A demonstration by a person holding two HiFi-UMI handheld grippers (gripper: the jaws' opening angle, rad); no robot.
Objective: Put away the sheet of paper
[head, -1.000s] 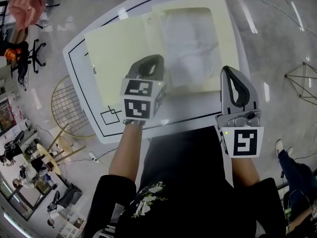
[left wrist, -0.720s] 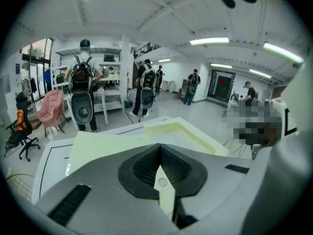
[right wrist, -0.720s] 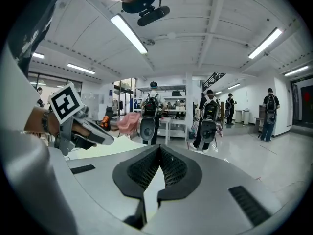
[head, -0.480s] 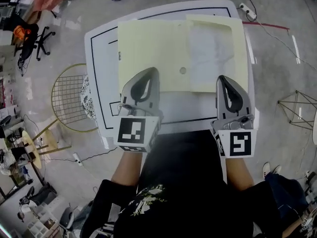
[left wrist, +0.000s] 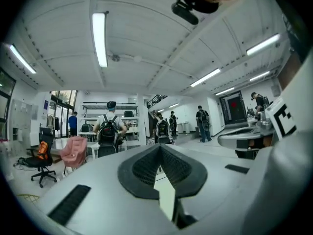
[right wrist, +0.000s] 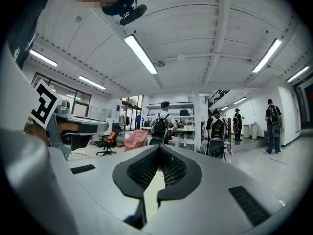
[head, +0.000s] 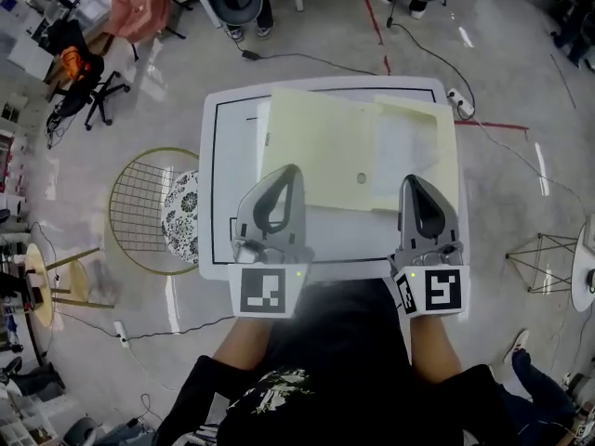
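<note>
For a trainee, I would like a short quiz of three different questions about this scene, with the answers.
1. The yellow folder on the table is: A shut; B open; C upright.
2. True or false: the left gripper and the right gripper both have shut, empty jaws.
3. Fill in: the sheet of paper lies on the folder's ___ half, by the person's sides.
Key: 1 B; 2 true; 3 right.

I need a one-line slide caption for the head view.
Left gripper and right gripper, both shut and empty, over a white table bearing a pale yellow folder.
</note>
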